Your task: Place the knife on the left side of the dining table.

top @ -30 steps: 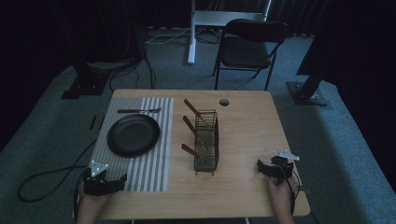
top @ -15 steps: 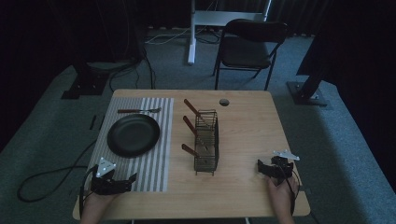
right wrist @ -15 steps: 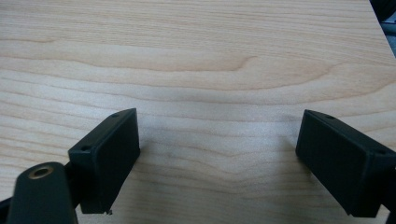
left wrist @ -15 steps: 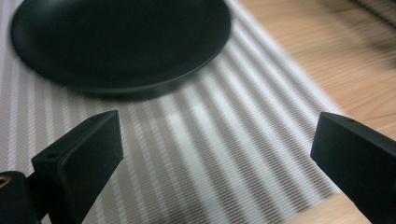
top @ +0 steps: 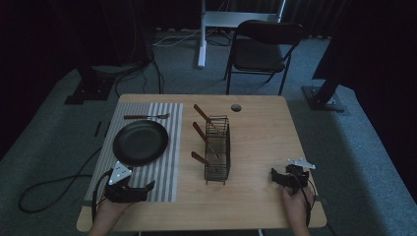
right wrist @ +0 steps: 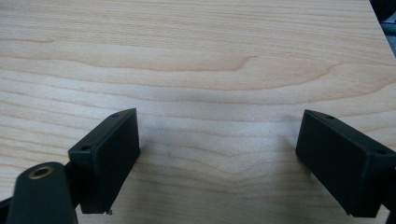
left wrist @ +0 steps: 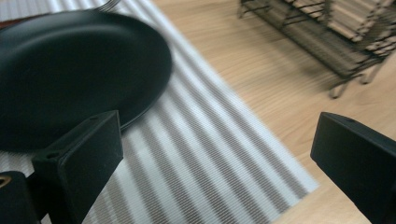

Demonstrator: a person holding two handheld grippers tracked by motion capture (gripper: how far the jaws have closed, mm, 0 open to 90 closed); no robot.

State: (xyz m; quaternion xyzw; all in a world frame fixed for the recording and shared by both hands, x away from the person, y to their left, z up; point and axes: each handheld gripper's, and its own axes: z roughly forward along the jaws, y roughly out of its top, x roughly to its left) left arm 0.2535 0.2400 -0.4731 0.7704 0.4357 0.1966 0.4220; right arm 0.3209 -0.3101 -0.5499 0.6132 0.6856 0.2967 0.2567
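One black plate [top: 140,142], one fork [top: 146,116], one wire rack [top: 217,149] holding perhaps three knives; both claws, left claw [left wrist: 219,163] and right claw [right wrist: 219,158], gape wide, empty.

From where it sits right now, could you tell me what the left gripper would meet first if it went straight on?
Probably the wire rack: the open left gripper points over the striped mat towards it, passing beside the black pan. Depth is uncertain.
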